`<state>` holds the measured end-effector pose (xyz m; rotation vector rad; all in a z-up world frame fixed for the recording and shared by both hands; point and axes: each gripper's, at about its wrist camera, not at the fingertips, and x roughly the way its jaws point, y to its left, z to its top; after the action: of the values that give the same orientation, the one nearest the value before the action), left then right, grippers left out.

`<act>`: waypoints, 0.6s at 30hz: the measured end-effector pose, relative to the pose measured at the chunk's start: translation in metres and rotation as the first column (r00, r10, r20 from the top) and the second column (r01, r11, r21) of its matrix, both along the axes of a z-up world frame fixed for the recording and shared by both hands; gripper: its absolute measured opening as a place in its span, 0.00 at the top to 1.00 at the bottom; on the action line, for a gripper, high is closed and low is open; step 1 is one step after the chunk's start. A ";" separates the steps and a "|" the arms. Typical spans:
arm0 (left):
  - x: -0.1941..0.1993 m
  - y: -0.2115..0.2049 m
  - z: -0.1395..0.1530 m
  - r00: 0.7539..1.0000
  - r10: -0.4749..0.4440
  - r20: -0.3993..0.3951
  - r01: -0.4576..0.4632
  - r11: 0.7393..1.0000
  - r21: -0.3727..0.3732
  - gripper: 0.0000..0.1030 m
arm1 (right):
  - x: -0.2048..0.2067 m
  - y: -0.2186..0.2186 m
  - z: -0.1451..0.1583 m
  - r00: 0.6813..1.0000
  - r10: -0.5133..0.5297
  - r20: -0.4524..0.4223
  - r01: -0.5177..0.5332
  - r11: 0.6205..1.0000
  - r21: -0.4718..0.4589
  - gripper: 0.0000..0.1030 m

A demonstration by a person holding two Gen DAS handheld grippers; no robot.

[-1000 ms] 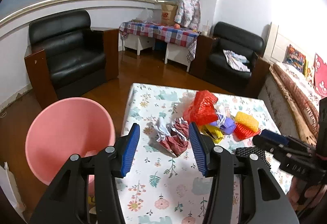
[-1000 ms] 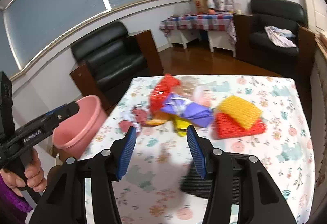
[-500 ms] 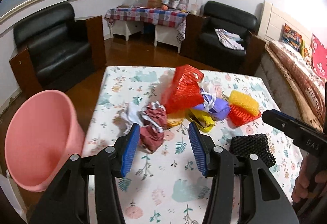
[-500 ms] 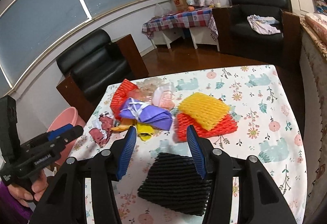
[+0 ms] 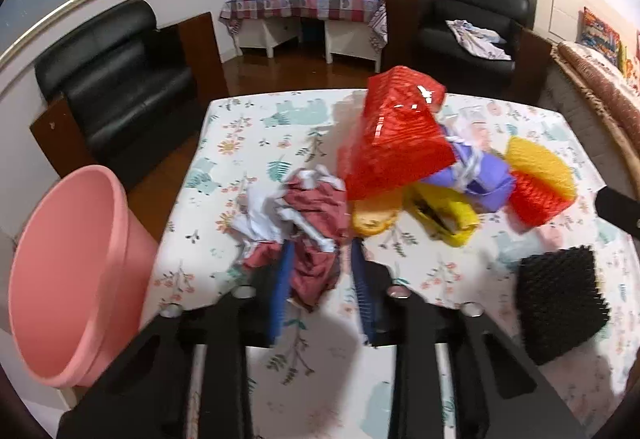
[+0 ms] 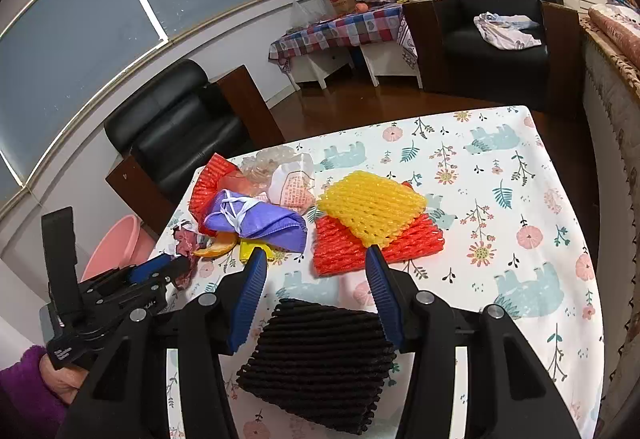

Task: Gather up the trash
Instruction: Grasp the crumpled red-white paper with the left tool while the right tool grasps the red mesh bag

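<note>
Currently left tool (image 5: 318, 275) jaws apart, straddling crumpled red-and-white wrapper (image 5: 304, 223): light, soft, crushable; pinch its bunched middle. Right tool (image 6: 316, 279) apart.

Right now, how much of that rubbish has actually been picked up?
Apparently none: the visible part of the pink bin looks empty. In hand: the left gripper has its open fingers around the crumpled red-and-white wrapper, not yet squeezed. The right gripper hovers open above the black foam net. Left: red net, purple mask, yellow net, orange peel.

Red foam net (image 5: 394, 143) hides much of purple mask (image 5: 482, 179).
</note>
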<state>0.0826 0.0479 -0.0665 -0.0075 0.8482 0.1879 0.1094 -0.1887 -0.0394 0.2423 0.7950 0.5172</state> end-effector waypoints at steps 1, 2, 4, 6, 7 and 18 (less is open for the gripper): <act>0.000 0.002 0.001 1.000 0.002 0.002 -0.002 1.000 -0.005 0.83 | 0.001 0.000 0.000 1.000 0.000 0.000 0.000 1.000 0.001 0.51; -0.001 0.005 0.002 1.000 0.004 0.006 -0.003 1.000 -0.017 0.88 | 0.002 0.000 0.000 1.000 -0.001 0.000 0.001 1.000 0.003 0.51; -0.004 0.007 0.006 1.000 0.007 0.015 -0.006 1.000 -0.025 0.90 | 0.003 0.001 0.000 1.000 0.003 -0.001 -0.003 1.000 0.011 0.51; -0.010 0.010 0.011 0.999 0.010 0.030 -0.009 0.999 -0.040 0.90 | 0.004 0.005 0.003 1.000 0.017 0.004 -0.017 1.000 0.020 0.51; -0.013 0.012 0.016 0.999 0.014 0.041 -0.012 0.999 -0.050 0.90 | 0.005 0.008 0.004 1.000 0.026 0.007 -0.026 0.999 0.024 0.51; -0.049 0.025 0.056 0.989 0.031 0.142 -0.014 0.993 -0.121 0.90 | 0.013 0.081 0.017 0.982 0.190 0.006 -0.189 0.974 0.121 0.51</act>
<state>0.0340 0.0726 -0.0109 -0.1414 0.7145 0.1553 0.1221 -0.1073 -0.0224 0.2814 0.7971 0.7465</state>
